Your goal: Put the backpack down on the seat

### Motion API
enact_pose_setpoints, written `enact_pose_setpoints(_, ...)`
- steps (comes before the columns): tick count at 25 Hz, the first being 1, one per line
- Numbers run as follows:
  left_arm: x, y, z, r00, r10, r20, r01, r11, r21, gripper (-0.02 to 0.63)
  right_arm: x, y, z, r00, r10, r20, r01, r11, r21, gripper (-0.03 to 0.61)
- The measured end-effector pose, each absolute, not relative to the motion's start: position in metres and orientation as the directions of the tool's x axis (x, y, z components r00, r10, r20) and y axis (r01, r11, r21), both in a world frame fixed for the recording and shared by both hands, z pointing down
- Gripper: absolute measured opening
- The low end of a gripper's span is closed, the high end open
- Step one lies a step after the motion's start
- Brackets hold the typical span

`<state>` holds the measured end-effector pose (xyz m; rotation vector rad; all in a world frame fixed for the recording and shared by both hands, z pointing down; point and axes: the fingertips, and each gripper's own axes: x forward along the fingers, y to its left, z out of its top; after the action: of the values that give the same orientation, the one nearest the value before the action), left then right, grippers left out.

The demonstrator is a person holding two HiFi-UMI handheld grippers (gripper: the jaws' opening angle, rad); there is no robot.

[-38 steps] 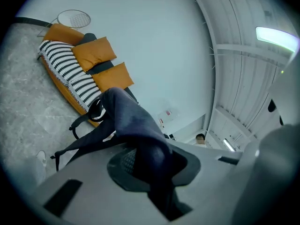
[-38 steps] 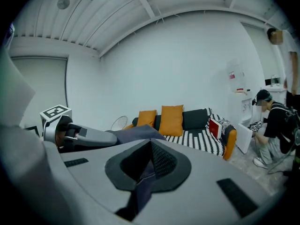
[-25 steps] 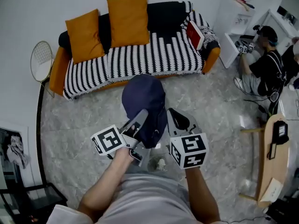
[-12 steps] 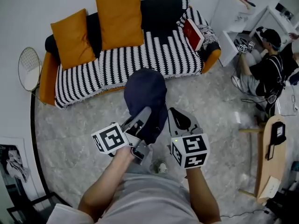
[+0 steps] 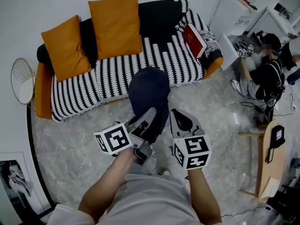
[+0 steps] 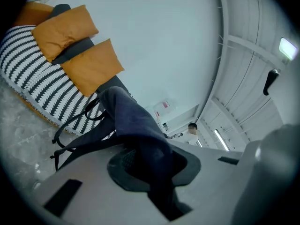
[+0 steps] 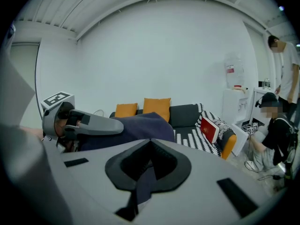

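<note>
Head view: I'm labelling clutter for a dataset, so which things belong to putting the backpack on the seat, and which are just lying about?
Job: backpack, left gripper and right gripper (both clamped on it), striped sofa seat.
Lying about: orange cushions, red book, wooden side table.

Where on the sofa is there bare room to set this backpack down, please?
The striped seat is bare between the orange cushions and the red book, and along its front edge below the cushions. The right end is crowded by the book; the left back by cushions.
</note>
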<state>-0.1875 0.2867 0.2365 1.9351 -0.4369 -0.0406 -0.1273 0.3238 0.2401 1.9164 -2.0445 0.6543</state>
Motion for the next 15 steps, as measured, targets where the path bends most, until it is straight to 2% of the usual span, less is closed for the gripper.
enact_pose_setpoints(15, -0.171, 0.219, 0.232, 0.959, -0.232, 0.162, -0.243, -0.38, 0.892, 0.06, -0.118, 0.256, 0.231, -0.033, -0.875, 0.482, -0.994, -0.02, -0.104, 0.002)
